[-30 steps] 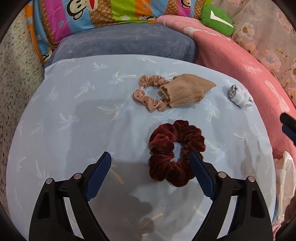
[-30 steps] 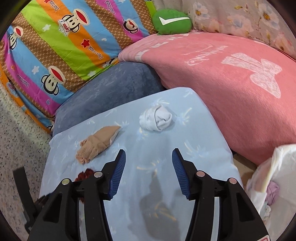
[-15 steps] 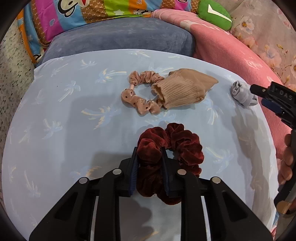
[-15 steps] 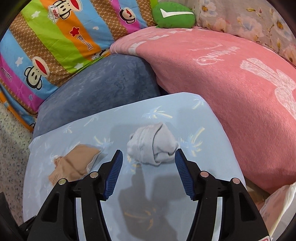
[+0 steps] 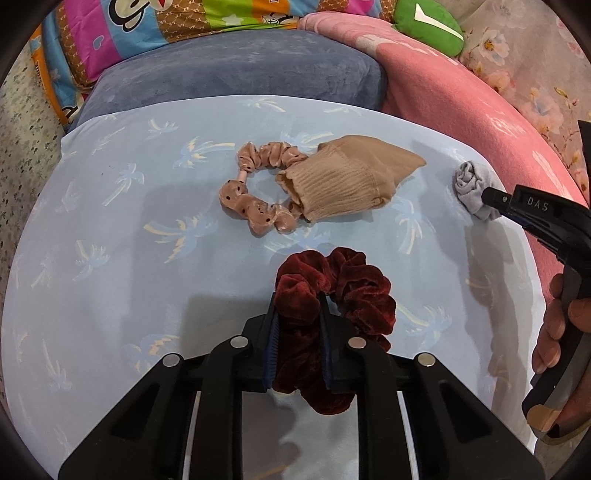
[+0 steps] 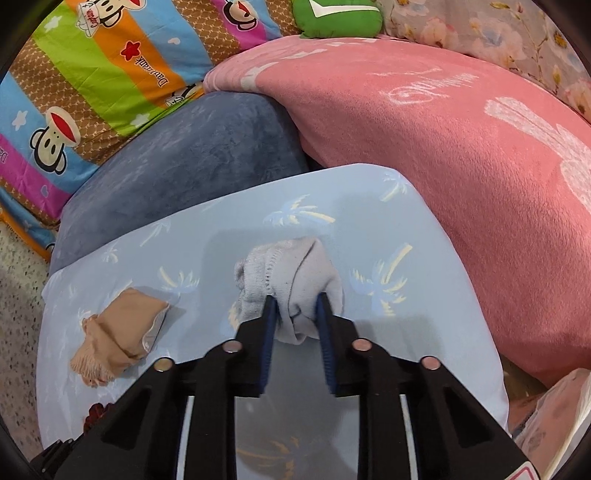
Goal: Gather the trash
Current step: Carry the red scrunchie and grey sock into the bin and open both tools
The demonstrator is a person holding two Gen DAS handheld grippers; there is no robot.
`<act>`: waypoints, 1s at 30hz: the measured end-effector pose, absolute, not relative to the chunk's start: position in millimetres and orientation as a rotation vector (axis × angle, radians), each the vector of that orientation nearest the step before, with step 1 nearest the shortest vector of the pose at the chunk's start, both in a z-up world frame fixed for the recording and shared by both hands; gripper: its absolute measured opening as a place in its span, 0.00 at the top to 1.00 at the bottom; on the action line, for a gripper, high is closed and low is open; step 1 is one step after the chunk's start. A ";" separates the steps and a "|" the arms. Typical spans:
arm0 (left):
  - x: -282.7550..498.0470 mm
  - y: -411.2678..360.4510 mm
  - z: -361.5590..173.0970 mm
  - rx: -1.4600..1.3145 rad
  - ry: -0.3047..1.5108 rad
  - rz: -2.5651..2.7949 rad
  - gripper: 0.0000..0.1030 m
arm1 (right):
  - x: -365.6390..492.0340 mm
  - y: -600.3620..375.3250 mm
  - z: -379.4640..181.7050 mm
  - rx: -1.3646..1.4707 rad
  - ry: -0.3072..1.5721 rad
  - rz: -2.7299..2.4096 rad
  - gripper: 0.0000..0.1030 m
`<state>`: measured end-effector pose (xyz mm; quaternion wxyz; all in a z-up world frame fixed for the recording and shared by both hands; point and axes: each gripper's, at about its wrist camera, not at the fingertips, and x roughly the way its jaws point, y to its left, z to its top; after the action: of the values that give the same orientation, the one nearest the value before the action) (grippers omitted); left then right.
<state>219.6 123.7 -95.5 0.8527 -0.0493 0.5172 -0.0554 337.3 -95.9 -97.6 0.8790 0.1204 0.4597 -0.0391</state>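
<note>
My left gripper is shut on a dark red velvet scrunchie on the light blue palm-print cloth. My right gripper is shut on a balled grey-white sock; the same sock shows in the left wrist view at the cloth's right edge, with the right gripper's tip on it. A tan sock and a beige dotted scrunchie lie beyond the red one. The tan sock also shows in the right wrist view.
A blue-grey cushion lies behind the cloth. A pink blanket rises on the right, with a green pillow and a striped cartoon pillow behind. A white plastic bag sits low at the right.
My right gripper moved forward and shut on the grey-white sock. My left gripper, which shut on the red scrunchie earlier, keeps its hold and has barely moved.
</note>
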 end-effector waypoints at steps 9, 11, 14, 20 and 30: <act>201.3 107.5 -90.9 -0.093 1.081 -0.154 0.84 | 272.0 -93.8 -81.0 0.262 0.935 -0.046 0.88; 195.6 104.4 -88.3 -0.092 1.079 -0.166 0.84 | 251.9 -95.8 -78.5 0.287 0.935 -0.041 0.88; 187.6 98.9 -84.8 -0.087 1.075 -0.178 0.84 | 219.0 -97.8 -75.5 0.310 0.936 -0.038 0.88; 164.3 82.5 -78.9 -0.060 1.067 -0.210 0.84 | 153.4 -105.8 -72.9 0.350 0.935 -0.040 0.88; 125.7 43.2 -66.6 -0.003 1.038 -0.283 0.84 | 73.7 -119.1 -54.7 0.343 0.889 -0.059 0.88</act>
<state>125.7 43.2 -66.6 0.8587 -0.0014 0.4945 -0.1348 73.7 -119.1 -54.7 0.8883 0.1652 0.4276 -0.0285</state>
